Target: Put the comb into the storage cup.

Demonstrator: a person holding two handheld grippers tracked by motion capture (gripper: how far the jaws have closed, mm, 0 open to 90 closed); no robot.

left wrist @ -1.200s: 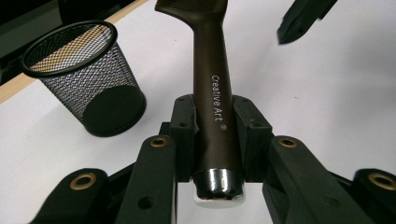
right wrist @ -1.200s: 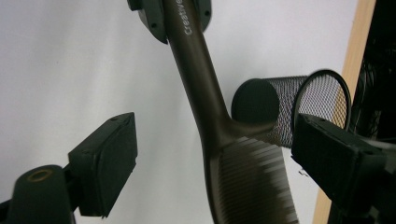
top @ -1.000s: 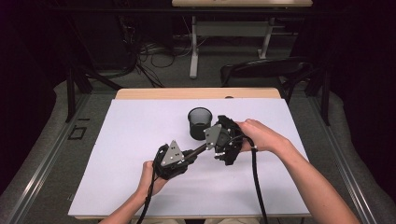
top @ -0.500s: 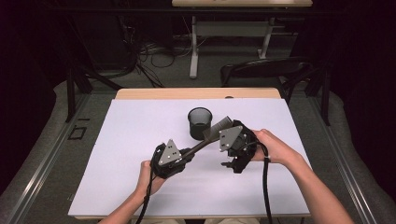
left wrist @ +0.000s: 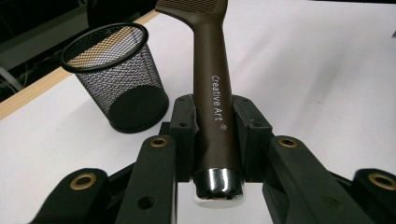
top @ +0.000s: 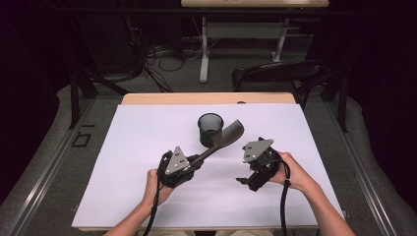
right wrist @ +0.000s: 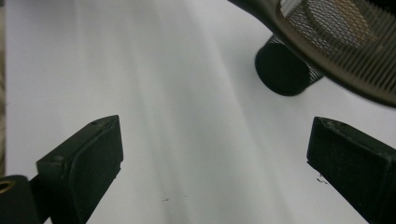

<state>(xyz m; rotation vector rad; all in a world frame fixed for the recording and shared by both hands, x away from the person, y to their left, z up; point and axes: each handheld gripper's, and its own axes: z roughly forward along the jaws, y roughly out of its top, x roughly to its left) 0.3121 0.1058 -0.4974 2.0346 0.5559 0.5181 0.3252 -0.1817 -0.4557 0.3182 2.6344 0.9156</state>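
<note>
A dark brown comb (top: 223, 138) with a long handle (left wrist: 212, 93) is held by my left gripper (top: 196, 161), whose jaws are shut on the handle's end (left wrist: 212, 126). The comb slants up and away, and its toothed head (right wrist: 336, 51) hangs beside the rim of a black mesh cup (top: 210, 129) that stands upright on the white sheet (top: 137, 147). My right gripper (top: 246, 181) sits to the comb's right, low over the sheet. Its jaws have just been opening and now stand wide apart (right wrist: 215, 154) with only bare sheet between them.
The mesh cup (left wrist: 116, 79) stands near the table's far middle, with a wooden table edge (top: 206, 98) behind it. A dark chair (top: 280, 73) and desk legs stand beyond the table. White sheet spreads to both sides of the hands.
My right gripper has drawn away from the comb's head near the cup, moving right, toward the person and down. The left gripper and the comb have stayed put.
</note>
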